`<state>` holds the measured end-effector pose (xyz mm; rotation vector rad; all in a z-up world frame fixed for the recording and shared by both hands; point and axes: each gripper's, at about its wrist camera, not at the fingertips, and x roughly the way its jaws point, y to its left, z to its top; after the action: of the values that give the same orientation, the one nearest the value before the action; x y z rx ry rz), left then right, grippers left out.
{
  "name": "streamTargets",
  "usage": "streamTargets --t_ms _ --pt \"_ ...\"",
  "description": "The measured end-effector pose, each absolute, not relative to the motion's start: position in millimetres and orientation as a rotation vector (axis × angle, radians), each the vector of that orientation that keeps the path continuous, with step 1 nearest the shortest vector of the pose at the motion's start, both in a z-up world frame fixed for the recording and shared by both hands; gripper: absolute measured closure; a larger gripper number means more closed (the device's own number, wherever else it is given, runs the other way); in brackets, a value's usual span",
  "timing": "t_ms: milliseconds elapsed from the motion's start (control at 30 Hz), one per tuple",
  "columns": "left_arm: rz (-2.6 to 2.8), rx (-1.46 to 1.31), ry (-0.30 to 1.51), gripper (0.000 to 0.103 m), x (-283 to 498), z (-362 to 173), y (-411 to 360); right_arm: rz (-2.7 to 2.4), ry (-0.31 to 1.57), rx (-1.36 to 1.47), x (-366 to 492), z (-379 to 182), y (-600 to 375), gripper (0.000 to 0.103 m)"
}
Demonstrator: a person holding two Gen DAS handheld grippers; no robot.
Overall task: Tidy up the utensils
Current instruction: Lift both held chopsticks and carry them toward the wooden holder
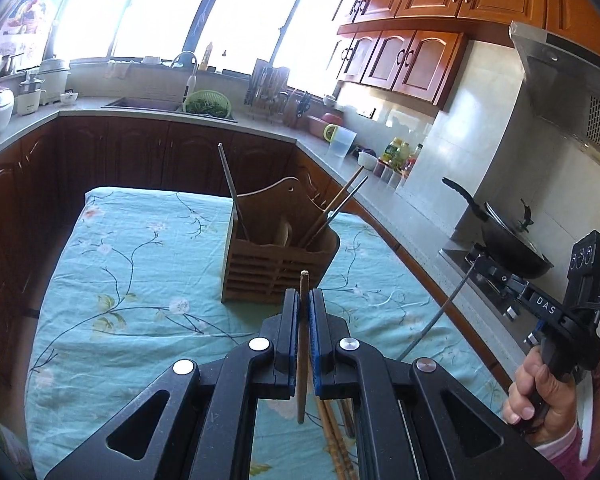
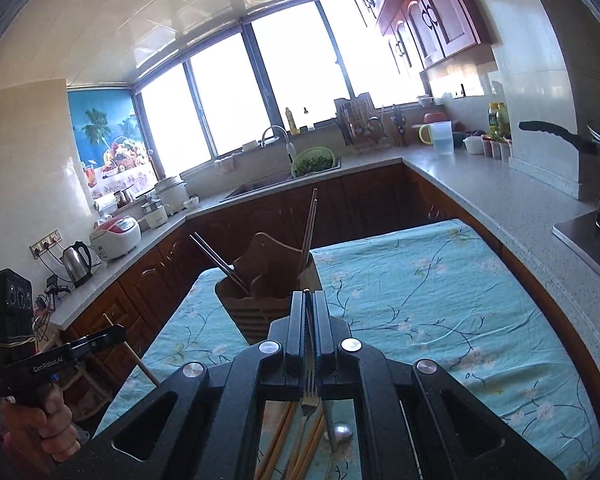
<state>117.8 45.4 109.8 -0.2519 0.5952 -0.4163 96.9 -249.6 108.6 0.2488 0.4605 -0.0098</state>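
A wooden utensil holder (image 1: 276,256) stands on the teal floral tablecloth (image 1: 140,260), with several chopsticks and a wooden spoon leaning in it. My left gripper (image 1: 303,296) is shut on a wooden chopstick (image 1: 301,360) held upright, just short of the holder. My right gripper (image 2: 308,298) is shut on a metal fork (image 2: 309,394), tines toward the camera, in front of the holder (image 2: 260,280). Each view shows the other gripper off to its side: the right one (image 1: 480,260) and the left one (image 2: 120,332). Loose chopsticks (image 2: 284,440) and a metal spoon (image 2: 340,432) lie on the cloth below.
A grey counter (image 2: 480,184) wraps around the room behind and to the right of the table. A black wok (image 1: 508,240) sits on the stove at the right. A sink with a green colander (image 1: 208,106) is at the back. A hand (image 1: 540,392) grips the right tool.
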Motion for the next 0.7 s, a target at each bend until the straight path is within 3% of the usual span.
streamTargets --t_ms 700 --pt "-0.399 -0.259 0.534 0.1 149 125 49 0.028 0.416 0.215 123 132 -244 0.101"
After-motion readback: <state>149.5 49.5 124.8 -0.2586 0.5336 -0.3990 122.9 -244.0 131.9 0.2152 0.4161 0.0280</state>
